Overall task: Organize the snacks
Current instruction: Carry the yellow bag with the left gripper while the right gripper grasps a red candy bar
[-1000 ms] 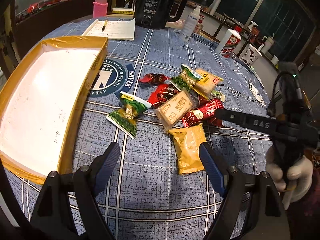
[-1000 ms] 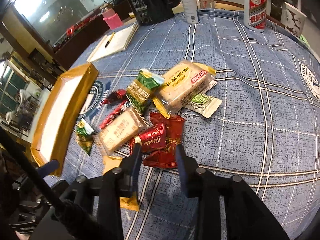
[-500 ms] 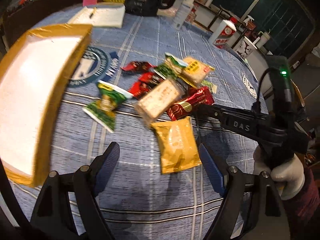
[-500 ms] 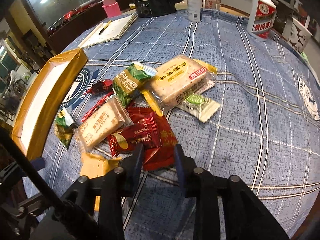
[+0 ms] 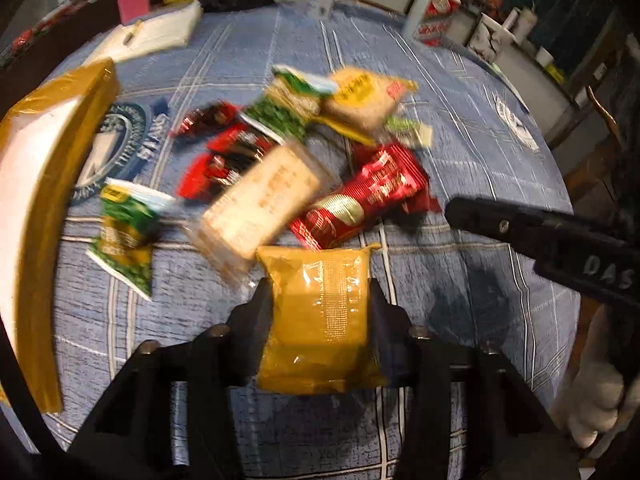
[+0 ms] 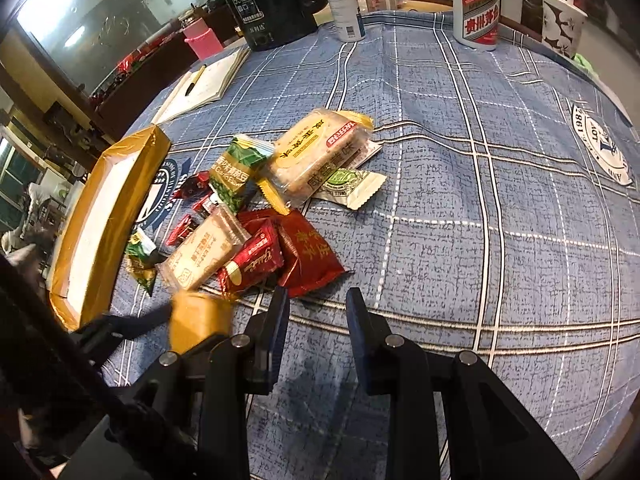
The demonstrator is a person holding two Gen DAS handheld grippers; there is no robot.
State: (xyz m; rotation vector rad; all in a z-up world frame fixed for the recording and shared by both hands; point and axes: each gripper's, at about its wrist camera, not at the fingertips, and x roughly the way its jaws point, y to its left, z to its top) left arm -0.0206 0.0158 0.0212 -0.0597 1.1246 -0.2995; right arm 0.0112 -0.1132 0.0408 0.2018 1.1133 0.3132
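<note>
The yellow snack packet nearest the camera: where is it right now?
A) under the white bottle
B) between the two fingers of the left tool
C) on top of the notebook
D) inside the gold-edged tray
B: the left wrist view shows the yellow snack packet between the closing fingers of the left tool, apart from the gold-edged tray.

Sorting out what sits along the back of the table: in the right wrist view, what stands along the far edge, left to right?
Pink container → open notebook with a pen → black pot → white spray bottle → white bottle with the red label → patterned paper cup.
</note>
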